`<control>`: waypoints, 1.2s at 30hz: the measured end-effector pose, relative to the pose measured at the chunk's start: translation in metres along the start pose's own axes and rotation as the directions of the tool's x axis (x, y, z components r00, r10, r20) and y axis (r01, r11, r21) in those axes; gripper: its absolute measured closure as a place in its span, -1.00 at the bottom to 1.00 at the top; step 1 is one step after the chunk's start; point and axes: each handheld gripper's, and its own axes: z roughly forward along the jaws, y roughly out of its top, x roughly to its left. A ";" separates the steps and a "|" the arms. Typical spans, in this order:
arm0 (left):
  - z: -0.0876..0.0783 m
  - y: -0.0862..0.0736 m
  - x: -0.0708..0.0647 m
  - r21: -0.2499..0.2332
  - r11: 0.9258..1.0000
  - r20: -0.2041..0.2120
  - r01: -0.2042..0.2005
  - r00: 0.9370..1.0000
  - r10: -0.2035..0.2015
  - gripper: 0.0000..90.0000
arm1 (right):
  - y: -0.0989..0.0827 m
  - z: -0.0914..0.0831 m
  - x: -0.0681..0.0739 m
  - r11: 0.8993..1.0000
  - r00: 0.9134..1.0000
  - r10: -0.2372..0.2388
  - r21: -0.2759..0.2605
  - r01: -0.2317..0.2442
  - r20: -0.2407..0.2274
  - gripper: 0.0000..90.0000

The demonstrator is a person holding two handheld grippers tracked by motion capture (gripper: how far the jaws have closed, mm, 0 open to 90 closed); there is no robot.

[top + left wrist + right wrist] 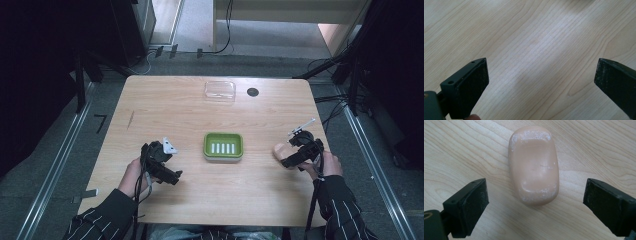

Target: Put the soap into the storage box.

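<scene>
Your right gripper has its jaws spread wide and holds nothing; they straddle the peach-coloured soap bar, one pad to either side with bare wood between pad and soap, so it looks lined up for a pinch across the bar's narrow width rather than its length. That makes sense: the bar lies flat on the table, long axis pointing away along the jaws, its dished top face up and whitish dried residue at the corners, and it may be slick, so squeezing the short way likely gives you the surest hold. In the high view the right gripper sits near the table's right edge with the soap just off its tip, toward the centre. Your left gripper is equally wide open and empty, with plain woodgrain between its pads; in the high view it rests low at the left front, well apart from the soap, apparently parked out of the way. Between the two stands the green soap dish, its slotted white drain insert facing up, a likely home for the bar and near enough for a short carry. Farther back, near the far edge, lies a clear plastic lid, and just beside it a round dark cable hole. The light wooden table has rounded corners and little else on it. Around it the room is dim: grey flooring, metal floor rails on both sides, dark stands, and cables trailing off behind.
</scene>
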 end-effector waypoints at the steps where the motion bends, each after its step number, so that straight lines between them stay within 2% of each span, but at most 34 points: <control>1: 0.000 0.000 0.000 -0.001 1.000 0.000 0.000 1.000 0.000 -1.00 | 0.001 0.000 0.000 1.000 1.000 -0.003 0.001 0.002 0.001 -0.86; 8: 0.000 0.000 0.000 0.000 1.000 -0.002 0.000 1.000 0.000 -1.00 | 0.007 0.004 0.000 1.000 1.000 -0.014 0.005 0.014 0.001 -0.86; 19: 0.000 0.000 0.000 0.000 1.000 0.000 0.000 1.000 0.000 -1.00 | 0.019 0.009 -0.003 0.999 0.999 -0.033 0.012 0.033 -0.024 -0.86; 24: 0.000 0.000 0.000 0.000 1.000 0.001 0.000 1.000 0.000 -1.00 | 0.023 0.014 -0.004 0.999 0.998 -0.044 0.024 0.045 -0.051 -0.86; 26: 0.000 0.000 0.000 0.000 1.000 0.001 0.000 1.000 0.000 -1.00 | 0.026 0.017 -0.004 0.998 0.997 -0.054 0.035 0.056 -0.047 -0.86; 29: 0.000 0.000 0.000 0.000 1.000 0.001 0.000 1.000 0.000 -1.00 | 0.028 0.018 -0.004 0.997 0.998 -0.052 0.046 0.054 -0.047 -0.82; 36: 0.000 0.000 0.000 0.001 1.000 0.002 0.002 1.000 -0.002 -1.00 | 0.033 0.026 -0.006 0.993 0.994 -0.089 0.077 0.094 -0.058 -0.69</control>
